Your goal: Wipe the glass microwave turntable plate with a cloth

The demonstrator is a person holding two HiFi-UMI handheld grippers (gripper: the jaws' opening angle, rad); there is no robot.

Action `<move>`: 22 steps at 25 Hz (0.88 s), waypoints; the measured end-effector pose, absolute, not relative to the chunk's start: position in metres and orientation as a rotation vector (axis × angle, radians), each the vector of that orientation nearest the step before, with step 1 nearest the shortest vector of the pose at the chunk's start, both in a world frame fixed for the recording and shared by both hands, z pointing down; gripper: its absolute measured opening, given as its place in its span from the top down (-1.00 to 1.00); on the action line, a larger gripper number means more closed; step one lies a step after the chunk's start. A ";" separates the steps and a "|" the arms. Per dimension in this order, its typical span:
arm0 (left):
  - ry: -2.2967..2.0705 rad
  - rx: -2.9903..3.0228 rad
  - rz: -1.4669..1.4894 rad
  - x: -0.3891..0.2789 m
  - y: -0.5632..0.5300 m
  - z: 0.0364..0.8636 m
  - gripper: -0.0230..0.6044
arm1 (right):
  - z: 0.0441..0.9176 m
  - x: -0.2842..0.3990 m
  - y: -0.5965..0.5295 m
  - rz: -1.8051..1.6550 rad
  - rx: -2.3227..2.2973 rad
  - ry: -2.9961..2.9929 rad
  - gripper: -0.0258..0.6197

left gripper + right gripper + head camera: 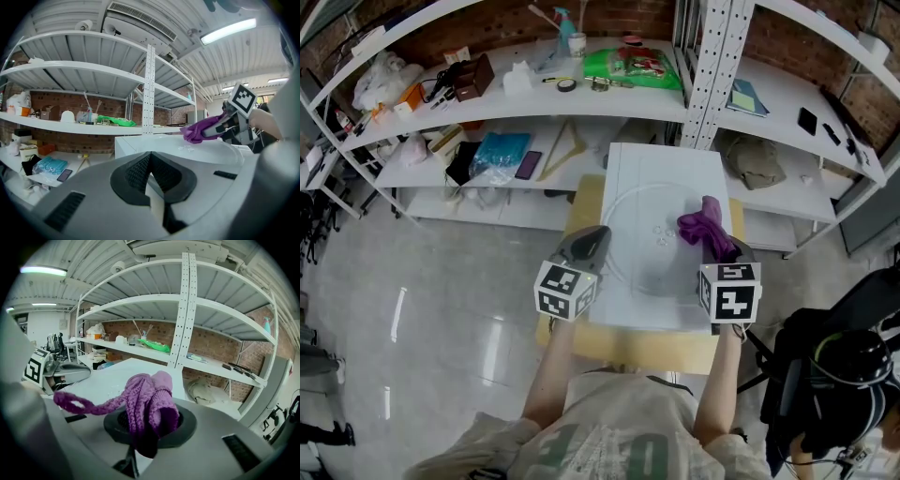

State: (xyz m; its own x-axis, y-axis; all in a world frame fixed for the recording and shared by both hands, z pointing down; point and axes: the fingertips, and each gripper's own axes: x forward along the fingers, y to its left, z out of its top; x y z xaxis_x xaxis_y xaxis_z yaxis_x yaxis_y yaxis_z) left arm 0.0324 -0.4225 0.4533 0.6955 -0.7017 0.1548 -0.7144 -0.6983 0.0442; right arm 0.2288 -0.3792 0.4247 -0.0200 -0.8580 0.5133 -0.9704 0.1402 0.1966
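Note:
The clear glass turntable plate point(642, 216) lies flat on a white box top point(666, 159); its round rim and small centre nubs show faintly. My right gripper point(719, 246) hovers at the plate's right side, shut on a purple knitted cloth point(705, 225) that bunches above the jaws, one loop hanging loose point(70, 401). In the right gripper view the cloth point(150, 399) fills the jaws of that gripper point(145, 427). My left gripper point(592, 236) is at the plate's left rim, shut, with nothing seen between its pads point(136, 171). From the left gripper view the cloth point(197, 131) hangs over the plate point(211, 152).
The white box sits on a wooden table point(581, 202). White shelves point(609, 94) behind hold clutter: a green bag point(633, 66), tape, a spray bottle. A perforated post point(712, 66) rises at the back right. A black chair point(853, 347) stands at my right.

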 end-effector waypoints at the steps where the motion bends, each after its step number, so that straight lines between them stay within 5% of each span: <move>1: -1.175 2.798 0.192 0.032 -0.423 0.453 0.92 | 0.425 0.227 -0.374 0.278 1.744 -1.907 0.76; 22: -1.224 2.802 0.250 0.031 -0.421 0.456 0.92 | 0.432 0.183 -0.289 0.271 1.653 -2.008 0.76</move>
State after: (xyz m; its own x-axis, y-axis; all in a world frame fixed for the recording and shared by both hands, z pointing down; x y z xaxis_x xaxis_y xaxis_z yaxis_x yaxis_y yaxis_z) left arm 0.0309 -0.4211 0.4560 0.6690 -0.7216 0.1781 -0.7337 -0.6795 0.0027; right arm 0.1826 -0.2893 0.4316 -0.1195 -0.8531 0.5078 -0.9572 0.2349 0.1693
